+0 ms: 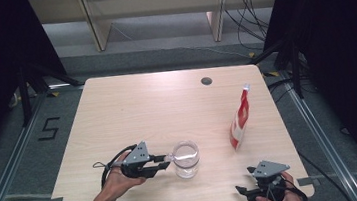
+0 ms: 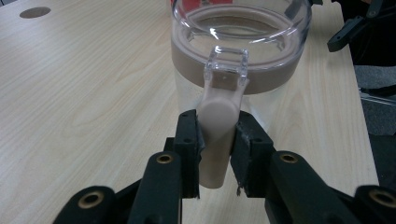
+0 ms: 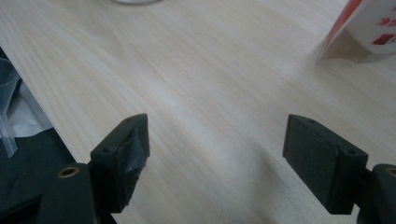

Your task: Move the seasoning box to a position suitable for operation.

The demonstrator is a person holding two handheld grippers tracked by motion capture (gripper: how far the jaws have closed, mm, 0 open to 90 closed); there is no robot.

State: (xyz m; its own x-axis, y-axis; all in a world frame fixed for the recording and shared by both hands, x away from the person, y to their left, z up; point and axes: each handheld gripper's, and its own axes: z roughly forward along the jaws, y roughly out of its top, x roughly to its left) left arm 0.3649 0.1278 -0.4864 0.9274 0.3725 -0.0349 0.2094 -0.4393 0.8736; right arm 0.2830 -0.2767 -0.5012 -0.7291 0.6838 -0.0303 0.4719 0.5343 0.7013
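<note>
The left gripper pinches the beige handle of a clear jug, which stands upright on the table near its front edge, left of the middle. The right gripper sits at the front right corner with its jaws spread wide over bare wood, holding nothing. A red and white pouch, seemingly upright, stands well apart from the jug, toward the right edge.
</note>
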